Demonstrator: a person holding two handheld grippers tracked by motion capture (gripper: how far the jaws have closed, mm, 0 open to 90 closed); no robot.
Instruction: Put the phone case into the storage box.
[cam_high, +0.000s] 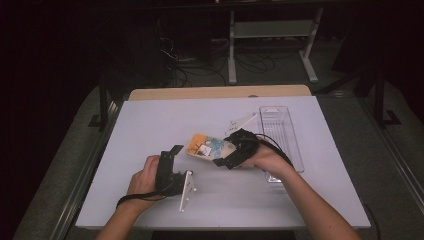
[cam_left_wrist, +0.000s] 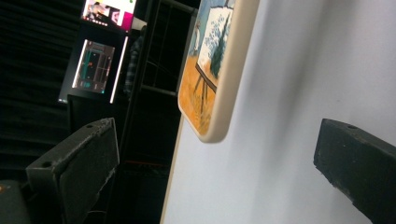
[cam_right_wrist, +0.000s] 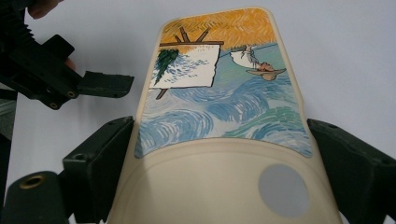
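A cream case (cam_high: 207, 146) with a painted picture of an easel, blue waves and an orange field lies near the table's middle. My right gripper (cam_high: 221, 156) comes at it from the right. In the right gripper view its jaws press both long sides of the case (cam_right_wrist: 224, 107), so the right gripper (cam_right_wrist: 224, 158) is shut on it. My left gripper (cam_high: 170, 153) sits left of the case, turned on its side and open. In the left gripper view the left gripper (cam_left_wrist: 215, 144) has its jaws wide apart, with the case's end (cam_left_wrist: 212, 70) a little ahead of them. One left finger (cam_right_wrist: 105, 84) shows beside the case.
A clear plastic tray (cam_high: 287, 125) lies along the right side of the pale table (cam_high: 150, 120), just behind my right hand. Beyond the table's far edge are a dark floor, cables and a stand's legs (cam_high: 232, 60). Lit screens (cam_left_wrist: 93, 65) glow in the background.
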